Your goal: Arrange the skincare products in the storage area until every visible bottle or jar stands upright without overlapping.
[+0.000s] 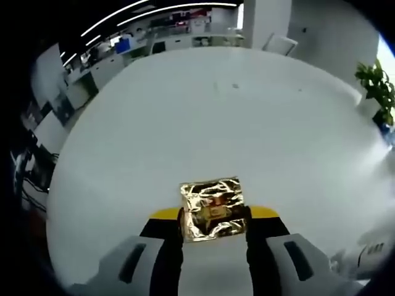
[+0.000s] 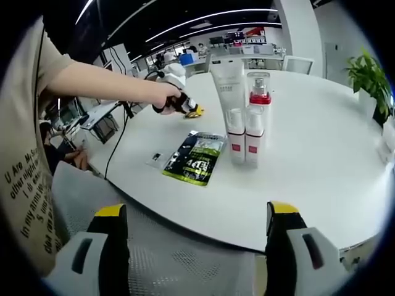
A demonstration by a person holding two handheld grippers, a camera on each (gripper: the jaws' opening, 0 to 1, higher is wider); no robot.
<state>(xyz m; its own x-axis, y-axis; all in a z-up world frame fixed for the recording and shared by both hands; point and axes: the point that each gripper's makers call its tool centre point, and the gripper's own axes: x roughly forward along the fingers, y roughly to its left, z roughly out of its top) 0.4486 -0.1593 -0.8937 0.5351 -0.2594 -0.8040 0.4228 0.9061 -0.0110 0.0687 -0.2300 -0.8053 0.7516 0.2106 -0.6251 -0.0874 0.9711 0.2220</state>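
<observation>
In the left gripper view, the left claw (image 1: 213,223) is clamped on a crinkled gold foil sachet (image 1: 212,208), held flat between its two yellow-tipped jaws just above the white counter (image 1: 247,123). The counter around the sachet is bare and bright. At the far left stand office desks and dark cables; at the far right a green potted plant (image 1: 375,83) sits beyond the counter's edge.

In the right gripper view, a person's beige sleeve with printed lettering is at the near left, and the forearm reaches out over the counter (image 2: 321,160) to a hand (image 2: 165,98) gripping the left claw (image 2: 192,111), whose yellow tip hangs just above the surface; from here I cannot tell what it holds. Right of that, nearer the camera, a dark green and black sachet (image 2: 194,158) lies flat, with a small pale packet (image 2: 157,159) just beside it on the left. Further right stand the upright products, close together: a tall white tube (image 2: 228,83), a clear pump bottle with a red collar (image 2: 259,91) beside it, and two small white bottles with red labels (image 2: 245,137) touching side by side in front. The right claw (image 2: 197,237) hangs off the near edge, jaws wide apart, holding nothing. A potted plant (image 2: 369,77) is at the far right.
</observation>
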